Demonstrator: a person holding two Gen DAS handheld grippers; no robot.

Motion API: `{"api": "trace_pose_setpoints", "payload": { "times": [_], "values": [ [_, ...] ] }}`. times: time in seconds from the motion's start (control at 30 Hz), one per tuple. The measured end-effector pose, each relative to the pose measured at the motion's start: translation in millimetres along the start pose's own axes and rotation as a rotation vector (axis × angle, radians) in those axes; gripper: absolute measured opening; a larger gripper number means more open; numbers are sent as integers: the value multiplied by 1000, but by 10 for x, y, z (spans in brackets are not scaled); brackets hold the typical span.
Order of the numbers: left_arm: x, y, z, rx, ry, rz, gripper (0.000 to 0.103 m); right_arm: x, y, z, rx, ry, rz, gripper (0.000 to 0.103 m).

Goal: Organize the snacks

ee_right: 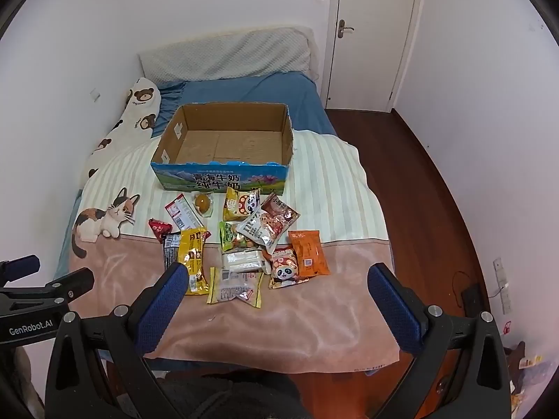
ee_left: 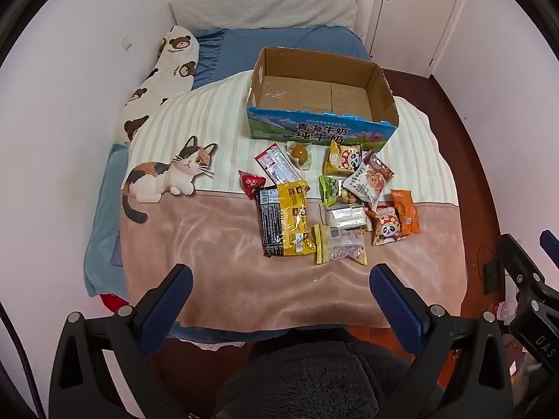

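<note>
Bed (ee_left: pixel 223 272) with blanket: snack packets (ee_left: pixel 328 202) piled mid-surface just before my empty carton (ee_left: pixel 314 129), ready for loading; my left gripper (ee_left: pixel 279 289) and right gripper (ee_right: pixel 276 288) hover spread, holding nothing.

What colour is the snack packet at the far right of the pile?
Orange packet, clearest in the right wrist view.

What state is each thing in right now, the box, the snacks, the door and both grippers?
Cardboard box: open-topped, empty, upright on the bed.
Snack packets: loose pile on the blanket, outside the box.
Door: closed.
Left gripper: open, holding nothing.
Right gripper: open, holding nothing.
</note>
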State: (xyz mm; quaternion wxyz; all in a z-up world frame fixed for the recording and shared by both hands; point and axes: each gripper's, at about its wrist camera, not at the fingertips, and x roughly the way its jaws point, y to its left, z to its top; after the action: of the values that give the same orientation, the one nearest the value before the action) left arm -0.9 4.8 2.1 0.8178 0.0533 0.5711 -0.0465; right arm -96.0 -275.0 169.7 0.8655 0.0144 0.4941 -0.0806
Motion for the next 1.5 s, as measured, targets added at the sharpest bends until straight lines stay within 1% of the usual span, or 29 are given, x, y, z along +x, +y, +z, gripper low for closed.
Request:
{"api": "trace_pose_setpoints", "payload": {
  "times": [0.47, 0.67, 0.97, 1.5],
  "values": [
    [-9, 26, -35, -3, -7, -1, 103, -9, 5, -11, 0, 2, 7, 103],
    [-108, -30, 67, -4, -4, 3, 103, 6, 3, -6, -3, 3, 12, 103],
    [-76, -69, 108, 0, 7, 2, 103, 44, 9, 3, -2, 11, 14, 103],
    [-13, -69, 74, 4, 8, 1, 103, 58, -5, 20, 0, 17, 14, 103]
  ]
}}
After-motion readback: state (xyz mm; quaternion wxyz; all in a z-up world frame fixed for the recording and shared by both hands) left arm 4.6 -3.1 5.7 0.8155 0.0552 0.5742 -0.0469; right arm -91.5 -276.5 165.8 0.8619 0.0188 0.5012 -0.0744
